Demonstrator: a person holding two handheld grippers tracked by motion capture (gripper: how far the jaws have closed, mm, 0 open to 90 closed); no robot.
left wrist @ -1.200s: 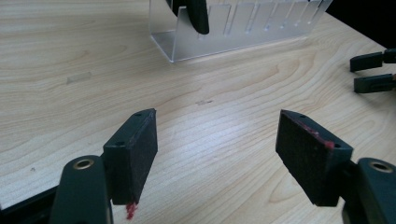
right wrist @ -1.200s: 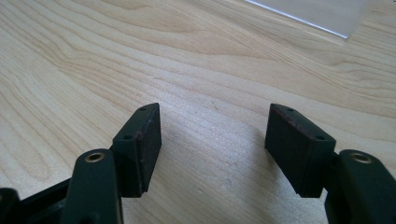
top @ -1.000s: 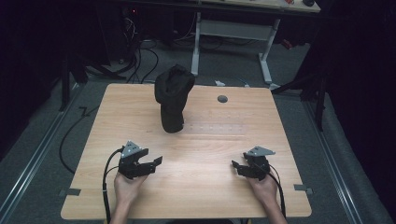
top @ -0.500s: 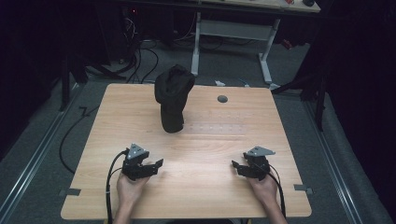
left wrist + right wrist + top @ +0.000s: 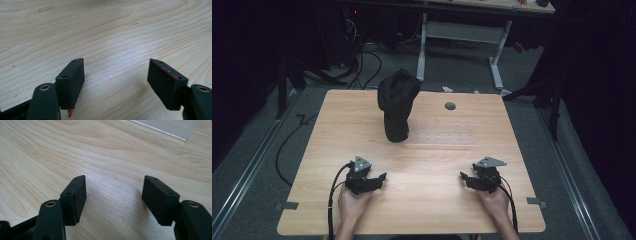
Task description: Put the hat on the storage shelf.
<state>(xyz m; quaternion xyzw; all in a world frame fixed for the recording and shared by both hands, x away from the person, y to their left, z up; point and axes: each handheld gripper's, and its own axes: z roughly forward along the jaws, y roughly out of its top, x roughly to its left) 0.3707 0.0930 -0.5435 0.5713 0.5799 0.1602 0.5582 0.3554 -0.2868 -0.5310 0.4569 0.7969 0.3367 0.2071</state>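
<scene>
Left gripper [image 5: 374, 181]: jaws spread wide, nothing between them, bare wood under the gap in the left gripper view [image 5: 116, 80]. Red smears on both pads [image 5: 165, 70]. Right gripper [image 5: 468, 179]: jaws also parted, nothing held, only wood grain between them in the right gripper view [image 5: 113, 197]. Both grippers sit low at the near edge of the table [image 5: 442, 150], left one near-left, right one near-right, well apart, jaws turned inward toward each other. A hand behind each: left hand [image 5: 349, 205], right hand [image 5: 494, 202]. A black cable [image 5: 332, 200] loops from the left gripper off the near edge.

Black bag [image 5: 397, 105] stands upright at the far-middle of the table, slightly left of centre, top crumpled and bulging, well apart from both grippers.

Table: light wood, visible grain, rounded corners. Small dark round grommet [image 5: 450, 106] far, right of the bag. A faint strip of clear tape [image 5: 46, 8] on the wood in the left gripper view.

Room: dark. Grey floor [image 5: 272, 145], metal rail [image 5: 247, 170] running along the left side, another on the right. Cables [image 5: 362, 65] on the floor beyond the far-left corner. A white-legged desk frame [image 5: 462, 35] stands behind the table.
</scene>
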